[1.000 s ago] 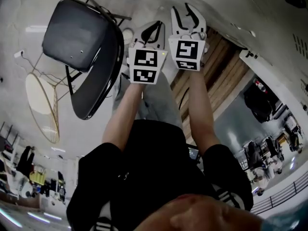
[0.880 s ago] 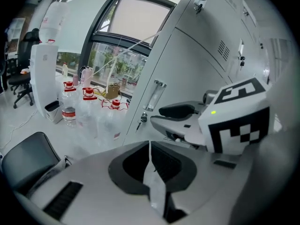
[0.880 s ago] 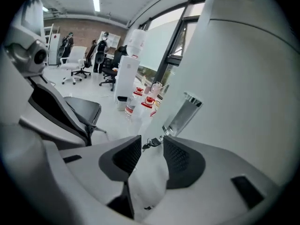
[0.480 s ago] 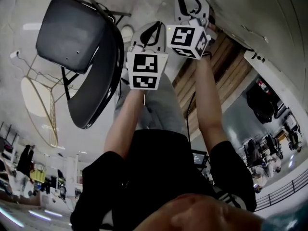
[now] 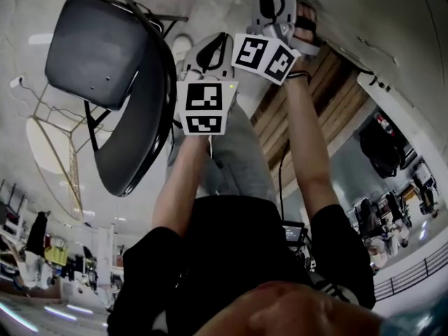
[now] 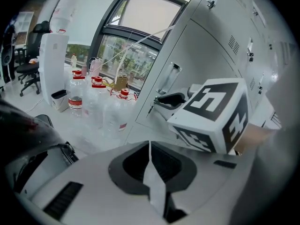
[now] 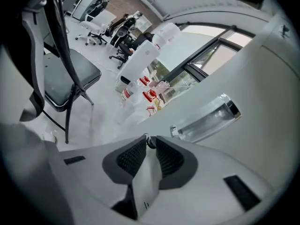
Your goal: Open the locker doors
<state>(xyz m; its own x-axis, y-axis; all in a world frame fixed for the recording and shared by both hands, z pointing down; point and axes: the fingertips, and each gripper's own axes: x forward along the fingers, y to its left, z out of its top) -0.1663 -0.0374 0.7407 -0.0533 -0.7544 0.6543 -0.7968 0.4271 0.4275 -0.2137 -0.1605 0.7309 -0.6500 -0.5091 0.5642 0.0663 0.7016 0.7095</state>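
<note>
Locker doors (image 7: 243, 64), pale grey, fill the right side of the right gripper view and stand just beyond both grippers. A black folding chair (image 7: 65, 78) stands on the floor off to their left. The left gripper (image 6: 150, 145) hangs before the lockers with its jaws pressed together on nothing. The right gripper (image 7: 150, 141), beside it and closer to the door, has just been closing its jaws; just left of the door's clear bar handle (image 7: 206, 118), its tips pinch a small metal knob (image 7: 150, 143) on the door face.
</note>
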